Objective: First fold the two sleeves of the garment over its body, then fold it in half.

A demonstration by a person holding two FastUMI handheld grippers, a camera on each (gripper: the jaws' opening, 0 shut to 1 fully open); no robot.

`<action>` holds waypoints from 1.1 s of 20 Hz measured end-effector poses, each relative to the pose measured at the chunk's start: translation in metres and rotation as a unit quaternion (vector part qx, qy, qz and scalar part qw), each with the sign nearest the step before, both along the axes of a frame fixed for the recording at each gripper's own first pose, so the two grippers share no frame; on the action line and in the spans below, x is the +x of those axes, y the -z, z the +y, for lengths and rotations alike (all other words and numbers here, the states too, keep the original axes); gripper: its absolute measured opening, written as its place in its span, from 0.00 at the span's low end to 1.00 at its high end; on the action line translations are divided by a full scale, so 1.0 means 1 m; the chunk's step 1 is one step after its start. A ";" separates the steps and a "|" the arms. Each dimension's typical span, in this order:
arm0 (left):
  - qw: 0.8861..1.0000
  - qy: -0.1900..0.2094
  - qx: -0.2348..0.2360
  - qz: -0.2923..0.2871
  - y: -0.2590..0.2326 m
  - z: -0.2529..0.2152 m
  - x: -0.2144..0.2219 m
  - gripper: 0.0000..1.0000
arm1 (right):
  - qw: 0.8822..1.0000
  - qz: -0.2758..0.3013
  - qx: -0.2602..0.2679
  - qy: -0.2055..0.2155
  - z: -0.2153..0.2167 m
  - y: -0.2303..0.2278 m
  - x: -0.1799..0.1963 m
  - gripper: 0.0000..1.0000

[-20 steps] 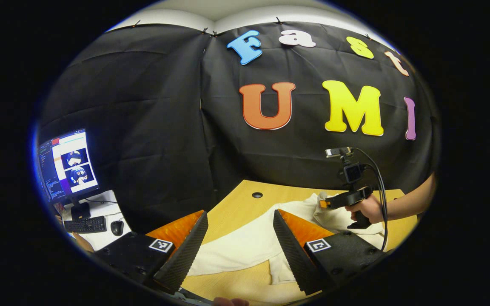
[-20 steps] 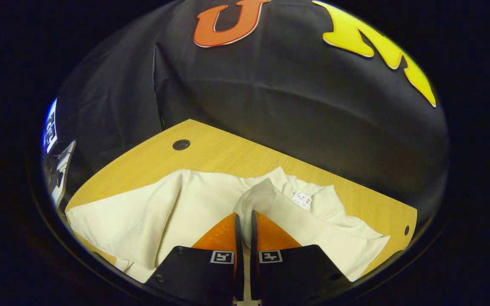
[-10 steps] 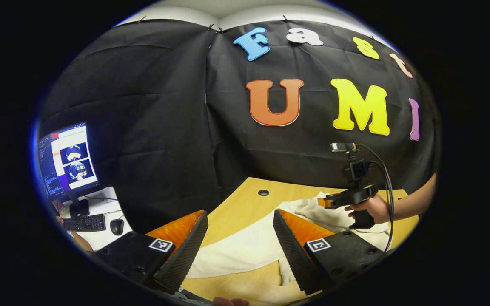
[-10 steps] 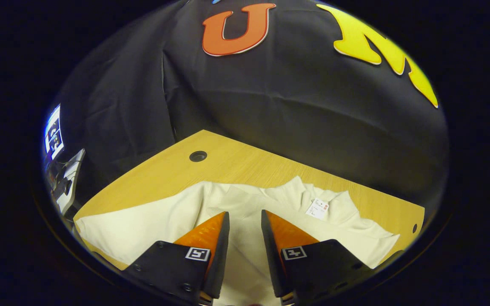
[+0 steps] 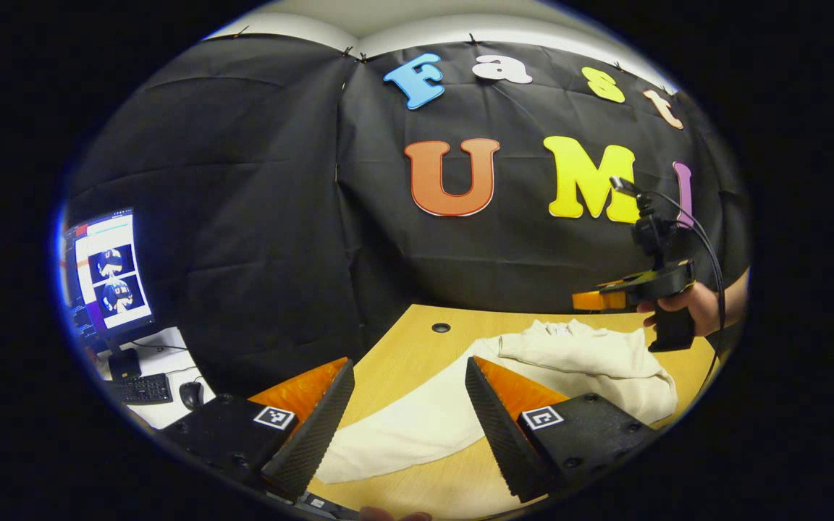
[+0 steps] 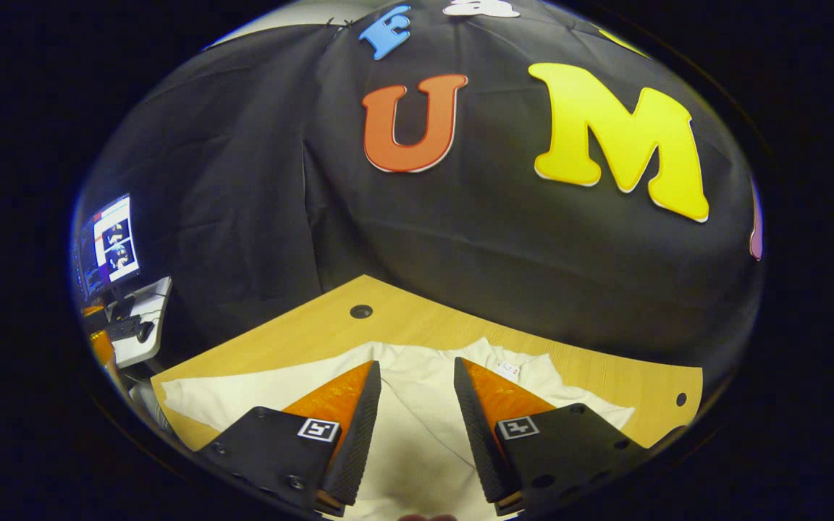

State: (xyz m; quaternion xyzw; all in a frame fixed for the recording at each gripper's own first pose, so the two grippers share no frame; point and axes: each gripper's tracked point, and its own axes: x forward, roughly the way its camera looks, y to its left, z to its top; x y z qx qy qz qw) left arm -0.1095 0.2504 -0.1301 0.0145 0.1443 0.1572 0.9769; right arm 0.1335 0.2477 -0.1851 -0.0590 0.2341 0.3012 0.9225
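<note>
A cream long-sleeved garment [image 5: 417, 423] lies spread on the wooden table [image 5: 402, 347]. One sleeve [image 5: 591, 358] lies folded across its body at the right end. My left gripper [image 5: 410, 405] hovers open above the garment's near-left part with nothing between its fingers. Farther right, a hand holds my right gripper [image 5: 591, 299] well above the folded sleeve. In the right gripper view, the right gripper [image 6: 417, 383] is open over the garment [image 6: 243, 394], and a small neck label [image 6: 509, 369] shows just beyond its fingers.
A lit monitor [image 5: 106, 271], a keyboard [image 5: 143, 388] and a mouse [image 5: 189, 394] sit on a white side desk at the left. The table has a round cable hole [image 5: 441, 328] near its far edge. Black cloth walls the booth behind.
The right gripper opened, let go of the sleeve over the garment's body, and rose up and to the right. The left gripper stayed open in about the same place.
</note>
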 end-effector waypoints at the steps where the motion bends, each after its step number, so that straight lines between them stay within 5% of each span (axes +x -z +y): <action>1: 1.000 0.009 0.001 0.003 0.005 0.003 -0.005 0.98 | 1.000 -0.005 0.009 -0.004 -0.004 -0.012 -0.011 0.64; 9: 0.993 0.031 -0.029 0.107 0.096 0.063 -0.062 0.98 | 0.999 0.036 0.036 -0.004 -0.055 -0.039 -0.087 0.64; 22: 0.968 0.076 -0.077 0.227 0.226 0.110 -0.071 0.98 | 0.995 0.053 -0.050 0.070 -0.142 -0.011 -0.110 0.63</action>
